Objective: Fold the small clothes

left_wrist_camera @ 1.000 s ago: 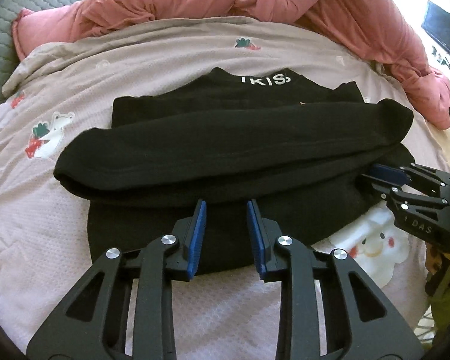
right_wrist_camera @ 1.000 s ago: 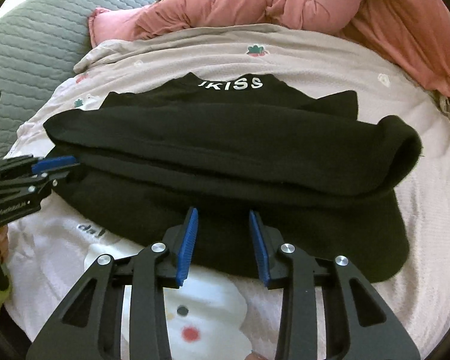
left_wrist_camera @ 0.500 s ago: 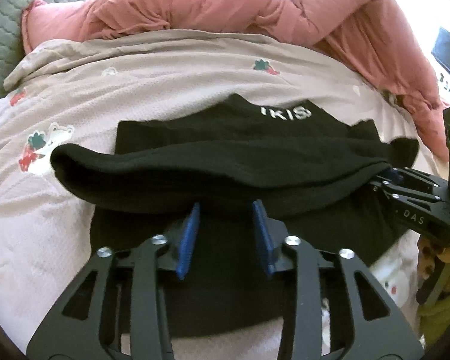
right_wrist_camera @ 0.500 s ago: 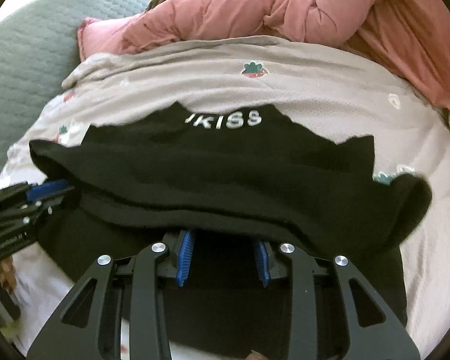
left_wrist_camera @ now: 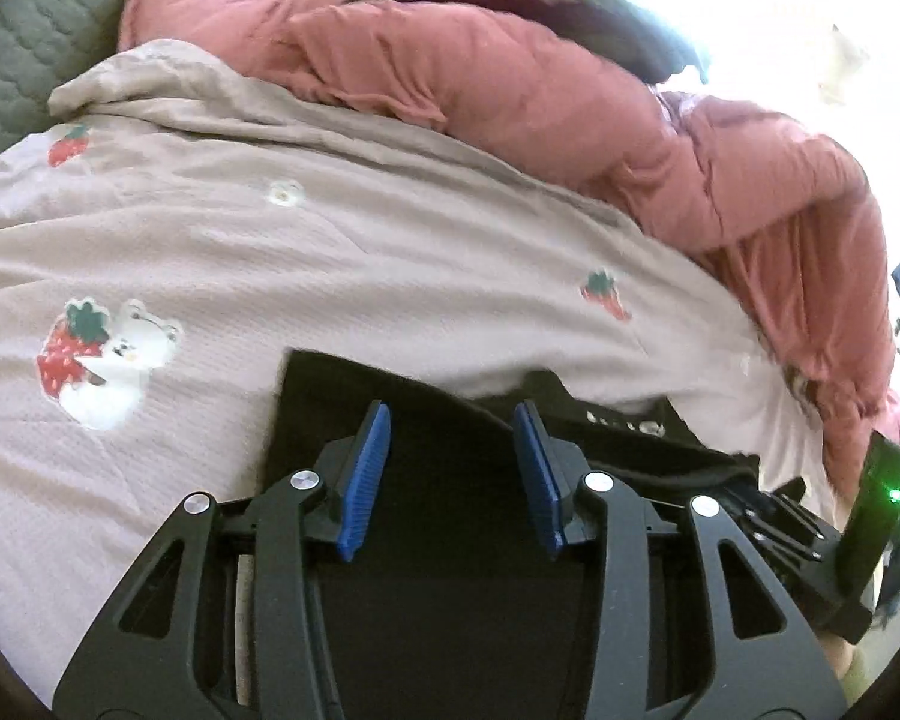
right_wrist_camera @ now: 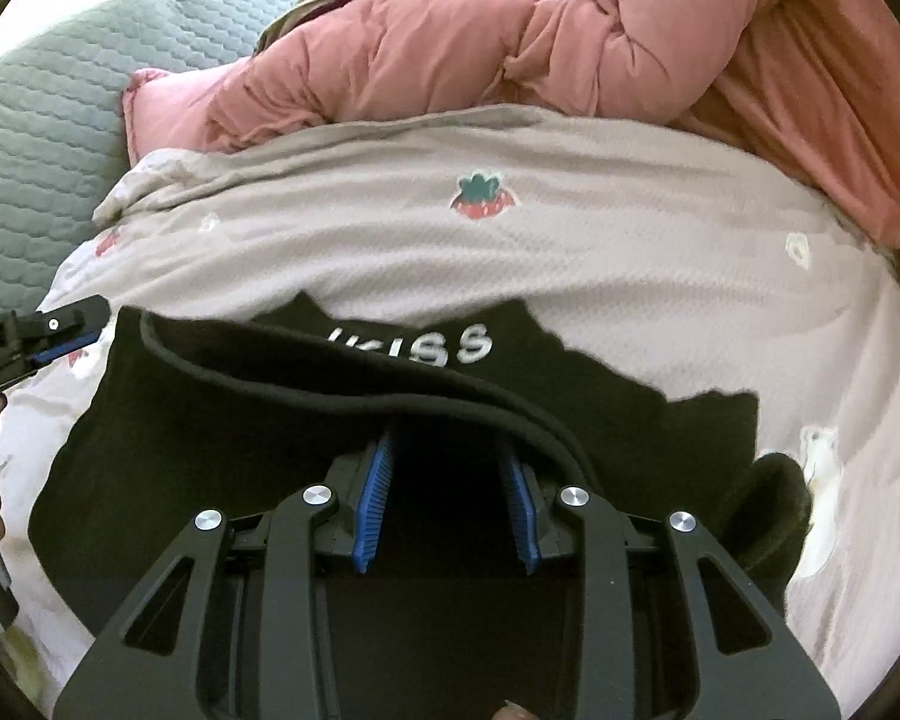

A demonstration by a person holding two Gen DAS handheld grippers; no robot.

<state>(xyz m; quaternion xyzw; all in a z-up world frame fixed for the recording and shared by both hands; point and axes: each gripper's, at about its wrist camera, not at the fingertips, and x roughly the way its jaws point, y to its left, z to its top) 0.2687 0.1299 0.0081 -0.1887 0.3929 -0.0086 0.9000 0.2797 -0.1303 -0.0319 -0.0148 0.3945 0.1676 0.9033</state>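
Now we have carried the black top's (right_wrist_camera: 222,456) hem up to its collar lettering (right_wrist_camera: 426,348); left gripper (left_wrist_camera: 453,468) jaws have just been opening, nothing pinched, while the right gripper (right_wrist_camera: 450,498) jaws clamp the fold.

The black garment (right_wrist_camera: 306,420) is plain apart from white block letters (right_wrist_camera: 444,348) near its far edge. It lies on a pale pinkish-beige bedspread (left_wrist_camera: 330,252) with a fine waffle texture, printed with red strawberries (right_wrist_camera: 480,195) topped by green leaves, small white flowers (left_wrist_camera: 282,192) and a white bear hugging a strawberry (left_wrist_camera: 105,360) toward the bedspread's left edge. Along the far edge lies a salmon-pink quilt (left_wrist_camera: 540,96); at the far left corner is a grey-green quilted cover (right_wrist_camera: 36,144) stitched in a scallop pattern. Both grippers are black with blue ribbed pads (left_wrist_camera: 366,474) and silver screws (right_wrist_camera: 209,521).
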